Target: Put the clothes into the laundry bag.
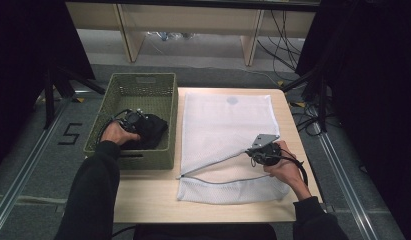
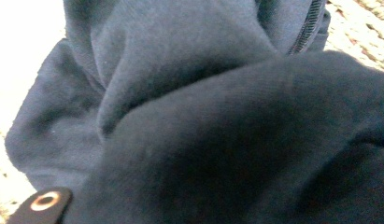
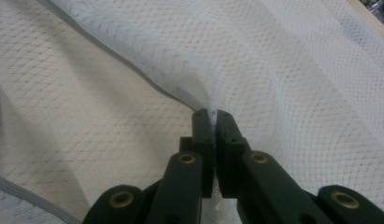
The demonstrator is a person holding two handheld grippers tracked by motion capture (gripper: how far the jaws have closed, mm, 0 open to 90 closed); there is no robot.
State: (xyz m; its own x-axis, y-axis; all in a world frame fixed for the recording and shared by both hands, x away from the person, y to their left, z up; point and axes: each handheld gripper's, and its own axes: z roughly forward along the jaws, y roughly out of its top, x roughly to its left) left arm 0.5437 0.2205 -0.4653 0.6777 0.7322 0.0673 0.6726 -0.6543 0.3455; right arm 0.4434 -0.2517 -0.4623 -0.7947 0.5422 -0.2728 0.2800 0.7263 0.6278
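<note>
Bench (image 1: 143,200): pale wooden top carrying a green woven basket (image 1: 143,87) on its left side and a white mesh laundry bag (image 1: 223,125) laid flat just beside it on the right.
Garment: dark garment (image 1: 152,131) lay bunched inside the basket, toward its near half; the left gripper view showed soft navy fabric (image 2: 180,116) with a zip (image 2: 305,32) at the upper right.
Left gripper (image 1: 130,121): was down in the basket, pressed into the garment. Cloth crowded its camera, so whether the fingers gripped the fabric could not be told.
Right gripper (image 3: 213,119): fingers were closed flat together on the upper layer of the mesh at the bag's zipped opening, holding that edge raised off the lower layer.
Bag opening: grey zip edge (image 1: 218,177) ran across the near part of the bag, the mouth gaping toward the basket.
Hands: left hand (image 1: 117,134) was over the basket's near wall; right hand (image 1: 285,167) rested at the bag's right edge.
</note>
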